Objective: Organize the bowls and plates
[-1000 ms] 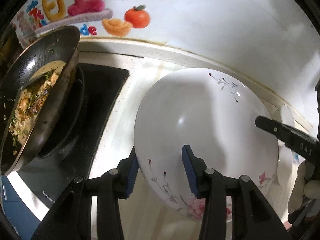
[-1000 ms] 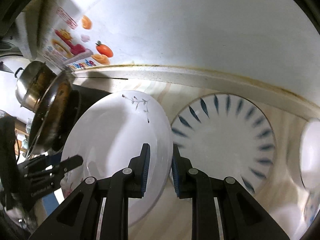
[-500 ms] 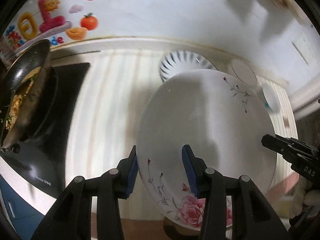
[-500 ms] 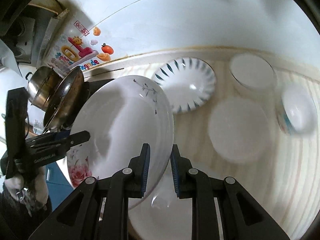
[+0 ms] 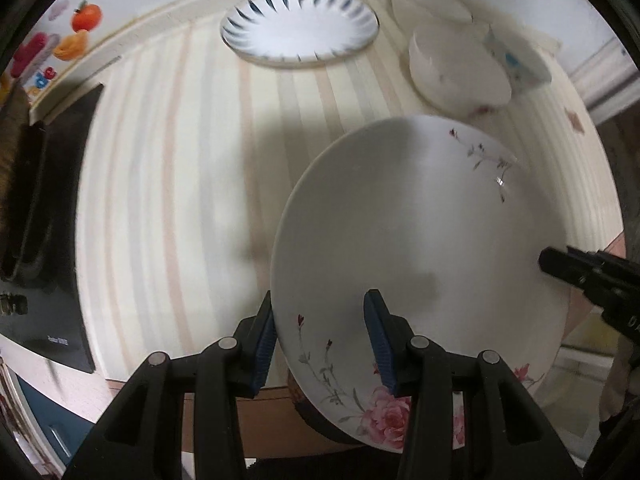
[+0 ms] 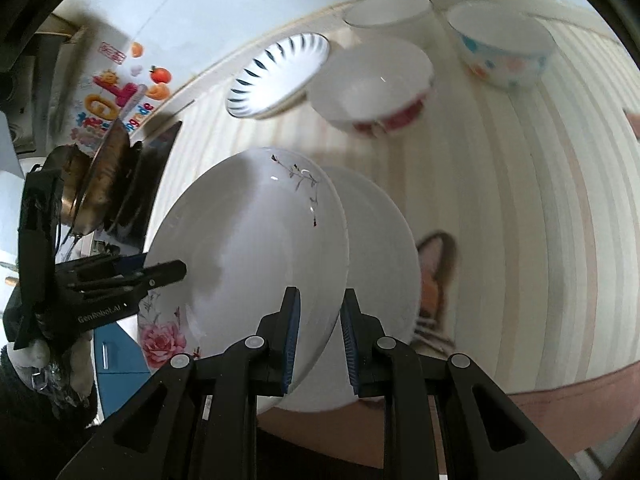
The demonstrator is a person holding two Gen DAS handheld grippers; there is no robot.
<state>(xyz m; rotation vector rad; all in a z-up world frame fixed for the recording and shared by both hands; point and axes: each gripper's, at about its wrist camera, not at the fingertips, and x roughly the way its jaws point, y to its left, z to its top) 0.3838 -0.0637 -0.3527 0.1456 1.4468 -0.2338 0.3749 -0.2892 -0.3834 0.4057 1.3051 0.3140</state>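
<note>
rose-patterned plate [image 5: 420,248]: held above the striped counter [image 5: 168,184], clamped at opposite rims by both grippers; left gripper [image 5: 322,346] fingers closed on the rim nearest its camera, right gripper [image 6: 318,344] fingers narrow and closed on the far rim, its black tip showing at the right edge of the left view [image 5: 560,266]. a second ago the plate was next to the black stove [image 5: 44,240] and the frying pan; now the stove has slid to the far left edge and the plate hangs over the open counter, partly over a plain white plate [image 6: 380,240] lying below it. beyond, newly in view from the left: red-trimmed white bowl [image 6: 372,84], blue-leaf plate [image 5: 300,26] near the wall, white bowl [image 6: 388,10] at the back, dotted bowl [image 6: 502,42] to its right. fruit sticker [image 5: 86,16] on the wall, now at the far left.
</note>
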